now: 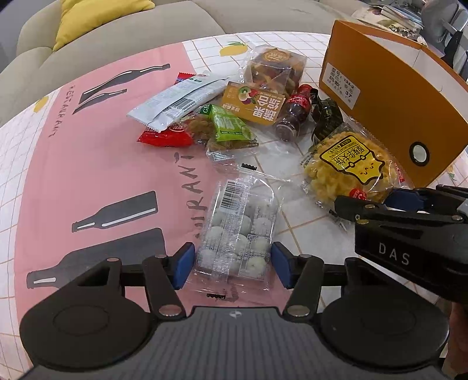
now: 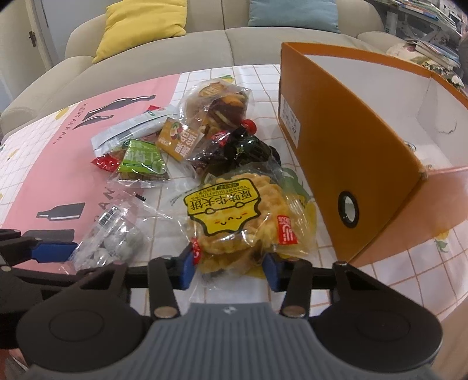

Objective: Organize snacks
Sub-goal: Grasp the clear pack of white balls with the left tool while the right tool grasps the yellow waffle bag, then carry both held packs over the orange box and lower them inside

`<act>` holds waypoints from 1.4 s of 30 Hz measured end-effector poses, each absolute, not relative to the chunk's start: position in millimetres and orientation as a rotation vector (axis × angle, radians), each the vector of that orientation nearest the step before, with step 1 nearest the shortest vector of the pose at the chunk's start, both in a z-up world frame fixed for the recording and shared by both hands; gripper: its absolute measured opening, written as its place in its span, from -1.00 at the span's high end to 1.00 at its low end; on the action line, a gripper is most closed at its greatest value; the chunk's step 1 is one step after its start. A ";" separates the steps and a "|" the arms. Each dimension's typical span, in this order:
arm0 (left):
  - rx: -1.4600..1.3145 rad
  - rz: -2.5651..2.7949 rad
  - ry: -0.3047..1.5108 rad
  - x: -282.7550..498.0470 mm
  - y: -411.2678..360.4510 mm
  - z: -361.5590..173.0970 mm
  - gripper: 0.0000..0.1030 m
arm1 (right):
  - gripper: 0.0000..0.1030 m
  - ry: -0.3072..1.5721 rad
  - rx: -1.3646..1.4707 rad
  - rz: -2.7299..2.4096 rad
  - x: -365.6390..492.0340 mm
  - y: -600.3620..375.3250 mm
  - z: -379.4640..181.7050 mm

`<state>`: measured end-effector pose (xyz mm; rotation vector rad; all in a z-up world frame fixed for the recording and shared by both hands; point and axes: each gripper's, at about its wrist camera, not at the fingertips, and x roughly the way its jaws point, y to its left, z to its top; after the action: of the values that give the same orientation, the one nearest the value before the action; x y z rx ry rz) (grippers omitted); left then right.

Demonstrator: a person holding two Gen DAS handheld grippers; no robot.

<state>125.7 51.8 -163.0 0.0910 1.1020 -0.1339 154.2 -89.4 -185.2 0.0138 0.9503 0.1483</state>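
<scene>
Right wrist view: noted right gripper (image 2: 229, 270) jaws closed on yellow waffle packet (image 2: 234, 216) beside orange box (image 2: 351, 152), left gripper (image 1: 234, 263) jaws apart around clear sweets pack (image 1: 237, 231) on counter (image 1: 102, 163); judged slippery film liable to slip.

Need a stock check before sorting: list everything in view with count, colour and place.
orange box: one, orange, white inside, table's right.
waffle pack: one, yellow, beside the box.
ball-sweets pack: one, clear, white balls, near edge.
sachets: about two, silver-white, pile's left.
red packet: one, red, under sachets.
green packet: one, green, pile's middle.
crisp bag: one, clear, orange label, pile's far side.
cola bottle: one, dark, lying by crisp bag.
dark packet: one, black-green, between bottle and box.
cushions: two, yellow and blue, on sofa.
left gripper: blue pads, astride ball-sweets pack.
right gripper: blue pads, closed on waffle pack.
</scene>
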 end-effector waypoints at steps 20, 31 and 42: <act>-0.012 -0.115 1.061 103.4 58.6 -120.7 -0.20 | 0.42 0.975 0.039 0.193 132.6 -105.5 -151.8; -0.076 -0.078 0.978 88.7 66.0 -74.7 -0.19 | 0.46 0.896 0.037 0.312 101.6 -109.9 -109.6; -0.164 -0.117 0.923 95.4 55.3 -24.6 -0.19 | 0.47 0.806 0.022 0.310 97.5 -159.7 -52.8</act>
<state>95.4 55.3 -24.6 -0.1640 0.9229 -0.1170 97.5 -159.7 -52.8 0.0216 0.8065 0.3101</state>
